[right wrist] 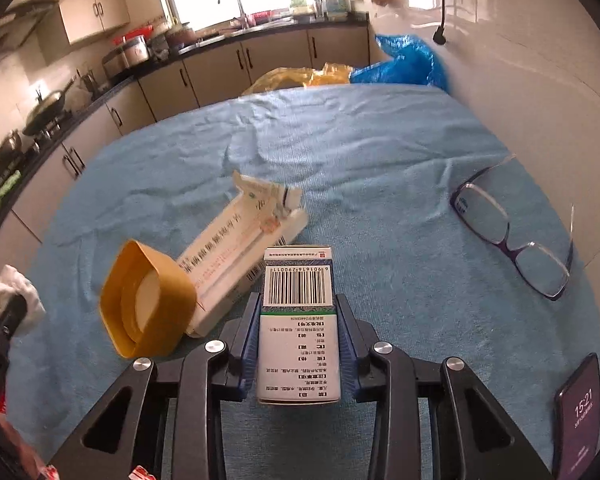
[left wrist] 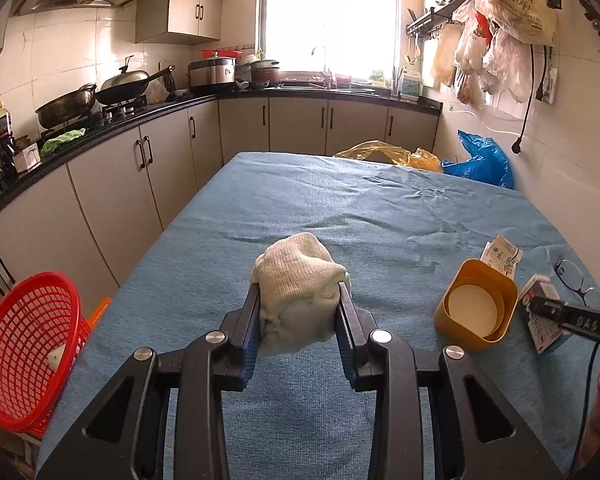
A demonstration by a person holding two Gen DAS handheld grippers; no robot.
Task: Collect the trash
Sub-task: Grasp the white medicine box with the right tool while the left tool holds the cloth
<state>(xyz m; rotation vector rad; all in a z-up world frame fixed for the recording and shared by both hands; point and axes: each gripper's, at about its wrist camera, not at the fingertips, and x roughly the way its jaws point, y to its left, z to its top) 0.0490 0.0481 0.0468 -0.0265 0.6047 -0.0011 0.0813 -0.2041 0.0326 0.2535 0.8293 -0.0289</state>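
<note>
The left tongs (left wrist: 300, 312) pinch a bunched white cloth (left wrist: 298, 280) between their two blue-padded arms, holding it above the blue-covered table (left wrist: 340, 208). The cloth bulges out ahead of the tips and hangs down a little behind them. A red basket (left wrist: 28, 352) sits tilted at the table's left edge, well apart from the cloth.

The right tongs (right wrist: 298, 320) hold a small box with a barcode (right wrist: 298, 320); the box stands lengthwise between the arms, its barcode end sticking out past the tips, and both pads appear to press on its sides. Whether the box is lifted off the table cannot be told.

Just left of that box lies a yellow cup (right wrist: 148, 304) on its side, its open mouth facing the camera, touching a long white carton (right wrist: 244, 236) that lies flat behind it. A pair of glasses (right wrist: 508, 232) lies to the right, well apart, and a phone (right wrist: 578, 416) with a lit screen is near the lower right edge.
</note>
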